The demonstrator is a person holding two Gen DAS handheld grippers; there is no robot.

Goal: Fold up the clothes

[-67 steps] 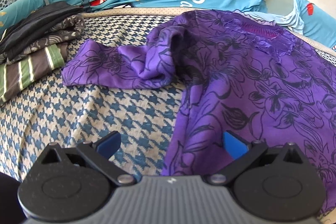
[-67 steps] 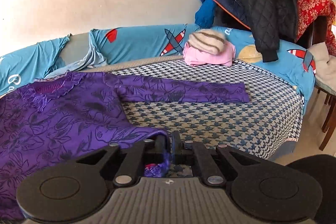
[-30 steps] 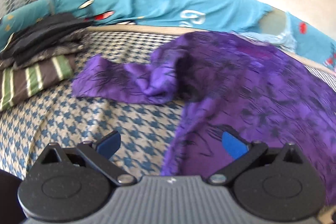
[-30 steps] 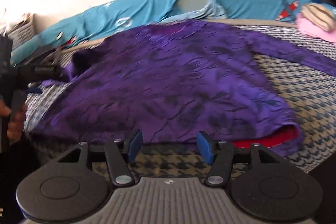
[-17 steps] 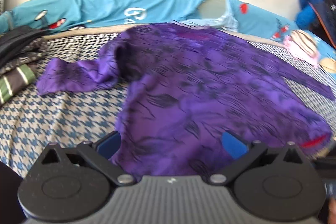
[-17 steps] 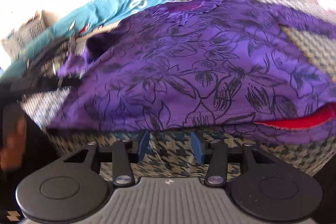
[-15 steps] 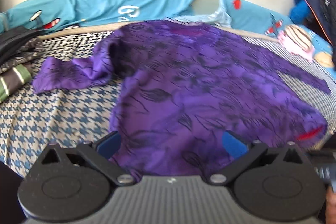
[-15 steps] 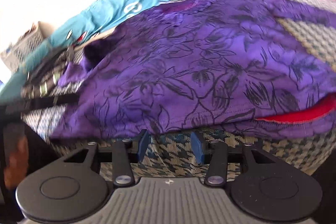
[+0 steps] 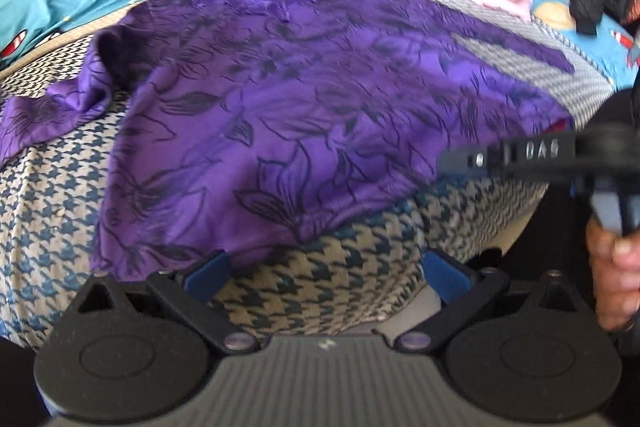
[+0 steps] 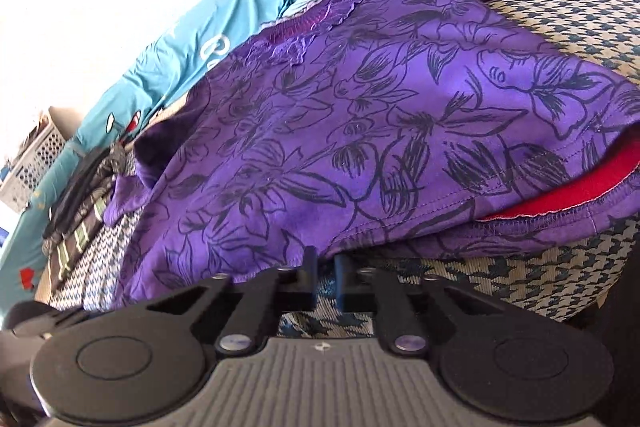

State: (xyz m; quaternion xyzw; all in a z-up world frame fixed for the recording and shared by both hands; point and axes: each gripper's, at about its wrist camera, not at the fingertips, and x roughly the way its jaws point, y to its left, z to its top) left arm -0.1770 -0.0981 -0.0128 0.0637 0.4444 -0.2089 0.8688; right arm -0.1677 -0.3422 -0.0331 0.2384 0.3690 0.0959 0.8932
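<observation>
Left gripper [image 9: 326,275] fingers spread wide and empty at the near hem of the purple shirt [image 9: 304,115], which lies flat on the houndstooth bed [image 9: 48,195], while the right gripper [image 10: 325,277] fingers stand nearly closed at the hem's edge, grip on cloth unclear.

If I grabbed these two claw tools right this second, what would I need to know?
Left claw: open, empty, at the near hem of the purple top.
Right claw: nearly shut at the same hem; whether it has pinched cloth, I cannot tell.
The top lies spread on the checked bed cover, one sleeve bunched at the left. A folded pile sits at the far left.
Done: top laid out. Left: every fold.
</observation>
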